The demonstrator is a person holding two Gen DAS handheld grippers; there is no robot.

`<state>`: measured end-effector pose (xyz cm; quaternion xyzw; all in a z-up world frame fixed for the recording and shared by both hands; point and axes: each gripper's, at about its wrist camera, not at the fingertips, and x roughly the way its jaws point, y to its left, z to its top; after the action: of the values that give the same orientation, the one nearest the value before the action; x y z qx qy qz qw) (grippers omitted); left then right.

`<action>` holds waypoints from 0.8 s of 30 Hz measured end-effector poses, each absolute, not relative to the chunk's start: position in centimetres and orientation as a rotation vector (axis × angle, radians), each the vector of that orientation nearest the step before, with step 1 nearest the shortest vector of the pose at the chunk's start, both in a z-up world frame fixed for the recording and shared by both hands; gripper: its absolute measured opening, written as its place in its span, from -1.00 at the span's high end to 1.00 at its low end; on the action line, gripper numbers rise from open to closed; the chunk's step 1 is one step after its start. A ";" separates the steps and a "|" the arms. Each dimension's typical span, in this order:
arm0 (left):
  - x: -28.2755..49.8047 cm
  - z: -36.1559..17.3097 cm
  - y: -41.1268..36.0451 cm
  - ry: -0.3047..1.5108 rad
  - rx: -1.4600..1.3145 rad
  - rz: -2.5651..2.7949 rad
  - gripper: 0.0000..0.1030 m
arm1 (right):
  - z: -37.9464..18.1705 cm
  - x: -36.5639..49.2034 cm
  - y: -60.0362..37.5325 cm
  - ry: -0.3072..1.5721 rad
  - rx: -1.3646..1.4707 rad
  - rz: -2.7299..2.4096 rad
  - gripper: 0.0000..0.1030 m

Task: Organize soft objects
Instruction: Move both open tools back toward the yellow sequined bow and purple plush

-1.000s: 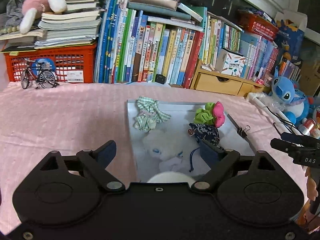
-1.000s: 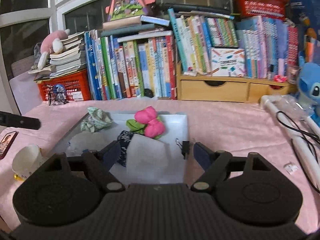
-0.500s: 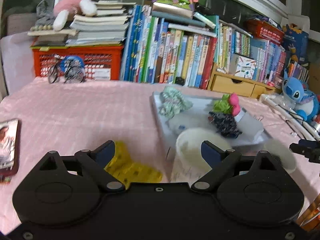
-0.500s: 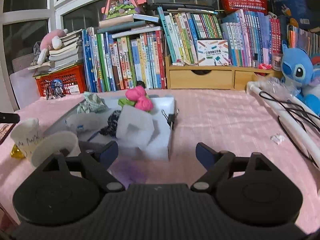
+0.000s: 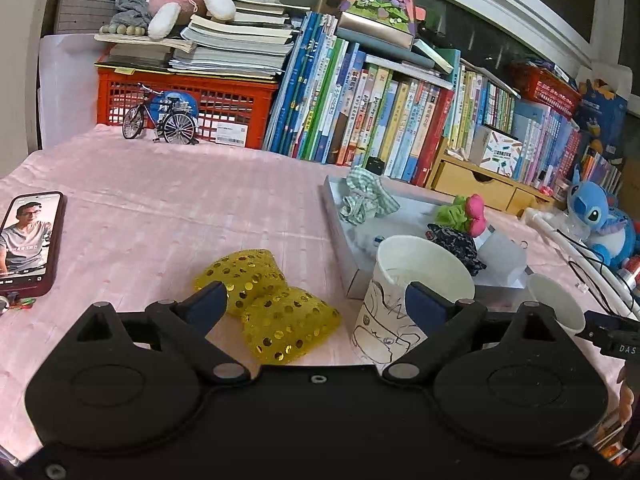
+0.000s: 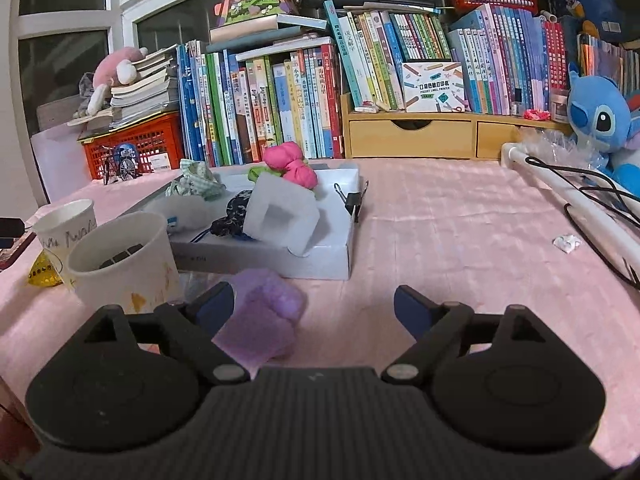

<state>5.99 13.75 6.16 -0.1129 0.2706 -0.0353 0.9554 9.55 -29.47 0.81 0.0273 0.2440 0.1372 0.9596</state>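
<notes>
A yellow sequined bow lies on the pink tablecloth, partly between the fingers of my left gripper. Its jaws are opening and no pad presses on the bow. A purple soft piece lies on the cloth just inside the left finger of my right gripper, whose jaws are also opening, not touching it. The white tray holds a green checked scrunchie, a pink and green bow and a dark patterned pouch.
A scribbled paper cup stands right by my left gripper's right finger. A second cup holds dark bits. A phone lies far left. Books, a red crate, a blue plush and cables ring the table.
Both grippers have pulled back from over the tray and sunk toward the near table. The yellow bow and the cups came into the left view, the purple piece into the right. Both jaws stand wider.
</notes>
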 end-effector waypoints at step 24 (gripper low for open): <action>7.4 1.5 11.3 0.566 -0.118 0.065 -0.80 | -0.6 9.9 -26.4 0.531 -0.026 0.332 -0.82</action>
<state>7.44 11.33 1.52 -0.0584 0.2789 0.0319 0.9580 9.92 -26.42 -0.56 -0.0128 0.2611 0.1631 0.9513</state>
